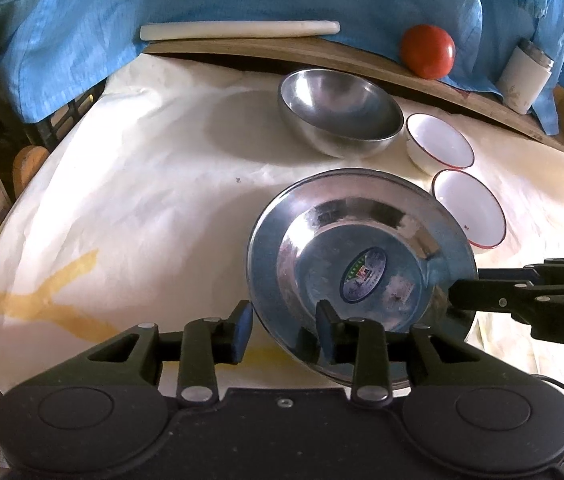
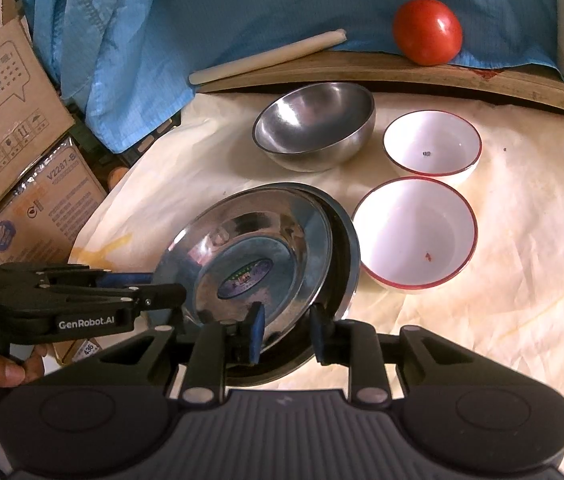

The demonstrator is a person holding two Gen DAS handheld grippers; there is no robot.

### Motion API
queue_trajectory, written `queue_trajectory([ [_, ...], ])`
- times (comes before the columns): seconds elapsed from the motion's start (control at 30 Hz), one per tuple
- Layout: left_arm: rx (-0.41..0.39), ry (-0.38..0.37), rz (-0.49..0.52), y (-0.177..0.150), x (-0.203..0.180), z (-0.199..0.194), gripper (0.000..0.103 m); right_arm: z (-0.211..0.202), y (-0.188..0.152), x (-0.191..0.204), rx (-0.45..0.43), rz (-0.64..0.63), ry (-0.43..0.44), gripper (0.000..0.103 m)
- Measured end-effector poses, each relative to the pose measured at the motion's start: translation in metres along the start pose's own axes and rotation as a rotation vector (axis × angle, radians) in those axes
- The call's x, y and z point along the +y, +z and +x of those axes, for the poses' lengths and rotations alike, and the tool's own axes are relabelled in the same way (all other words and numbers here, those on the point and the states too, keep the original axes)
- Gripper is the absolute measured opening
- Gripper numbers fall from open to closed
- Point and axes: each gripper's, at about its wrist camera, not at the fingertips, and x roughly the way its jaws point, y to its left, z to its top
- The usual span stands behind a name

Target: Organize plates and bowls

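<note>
- Left wrist view: the left gripper (image 1: 282, 330) is seen parted, its fingers straddling the near rim of a tilted steel plate (image 1: 361, 264) without closing on it. The right gripper (image 1: 459, 294) reaches in from the right and meets the plate's rim; whether it is clamped cannot be told here.
- A steel bowl (image 1: 339, 110) and two white red-rimmed bowls (image 1: 439, 146) (image 1: 469, 208) are set behind on the cream cloth (image 1: 142, 200).
- Right wrist view: the right gripper (image 2: 285, 332) is seen parted around the rims of two stacked plates, the upper one (image 2: 250, 256) tilted over a lower plate (image 2: 351, 256). The left gripper (image 2: 174, 294) touches the upper plate's left rim.
- A tomato (image 2: 427, 32) rests on a wooden board (image 2: 361, 70).
</note>
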Motion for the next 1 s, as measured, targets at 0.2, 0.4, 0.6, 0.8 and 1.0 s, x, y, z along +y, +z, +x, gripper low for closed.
queue_trajectory([
  [0.2, -0.014, -0.014, 0.016, 0.003, -0.002, -0.003, 0.044, -0.002, 0.001, -0.002, -0.009, 0.007, -0.008, 0.033],
  [0.4, -0.023, -0.013, 0.021, 0.007, -0.001, -0.004, 0.053, -0.008, 0.002, -0.005, -0.034, 0.016, -0.017, 0.041],
  [0.6, -0.043, -0.016, 0.027, 0.014, 0.002, -0.005, 0.071, -0.013, 0.003, -0.009, -0.068, 0.035, -0.020, 0.059],
  [0.8, -0.062, -0.024, 0.036, 0.022, 0.006, -0.005, 0.080, -0.020, 0.007, -0.014, -0.113, 0.063, -0.049, 0.088],
  [1.0, -0.087, -0.055, 0.053, 0.034, 0.010, -0.002, 0.091, -0.024, 0.009, -0.019, -0.158, 0.115, -0.086, 0.103],
])
